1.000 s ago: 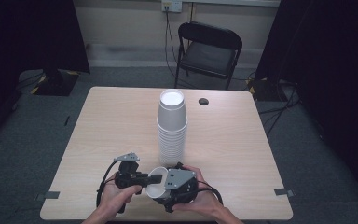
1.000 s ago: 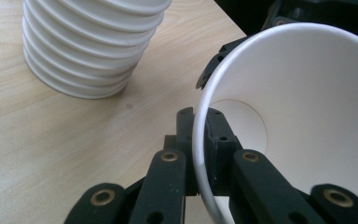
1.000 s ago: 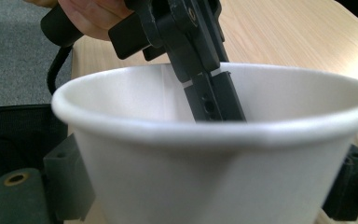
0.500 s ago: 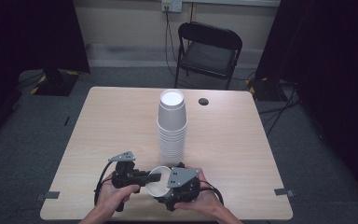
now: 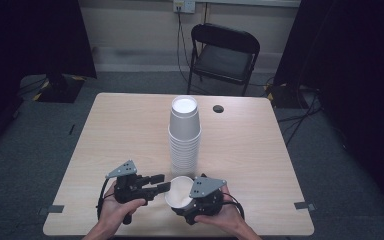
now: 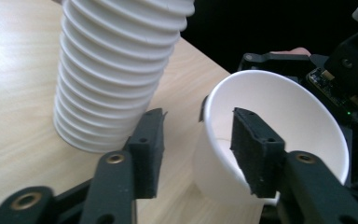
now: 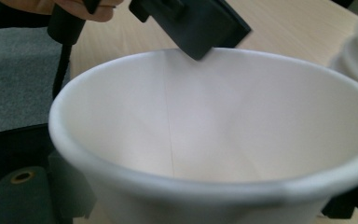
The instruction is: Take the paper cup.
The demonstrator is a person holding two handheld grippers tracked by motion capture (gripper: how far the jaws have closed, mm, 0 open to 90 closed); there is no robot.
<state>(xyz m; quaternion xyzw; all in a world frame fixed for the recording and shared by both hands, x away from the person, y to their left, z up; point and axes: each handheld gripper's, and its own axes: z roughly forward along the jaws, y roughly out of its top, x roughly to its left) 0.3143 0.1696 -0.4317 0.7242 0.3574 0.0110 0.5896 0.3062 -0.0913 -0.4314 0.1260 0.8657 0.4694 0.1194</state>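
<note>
Single cup [image 5: 180,192]: white paper, smooth matte wall, rolled rim, tapered round form; one faint vertical seam inside, seen in the right tool view [image 7: 170,135]. It sits at the near edge of the worktop, between the two tools and just in front of the stack.
Cup stack [image 5: 184,135]: white paper cups nested upright, their rolled rims forming close ridges down the side [image 6: 116,70]; it stands just beyond both tools, near the single cup.
Left tool [image 5: 161,184]: black, hard plastic arms with brass-coloured pivot bushes and flat rectangular pads of dull rubbery texture. Its jaws have just been opening; they stand apart astride the single cup's rim, one pad [image 6: 251,149] inside the cup, the other outside, neither seen pressing the wall.
Right tool [image 5: 192,206]: black body under a grey three-cornered plate; it is clamped on the single cup, whose wall sits tight between its two jaws [image 7: 205,140].
Worktop [image 5: 130,130]: pale wood-grain laminate, rectangular with rounded corners, matte; a small dark round disc [image 5: 218,108] lies well beyond the tools.
Chair [image 5: 223,55]: black folding type, behind the worktop.
Markings: no brand, label or writing legible on cups or tools.
</note>
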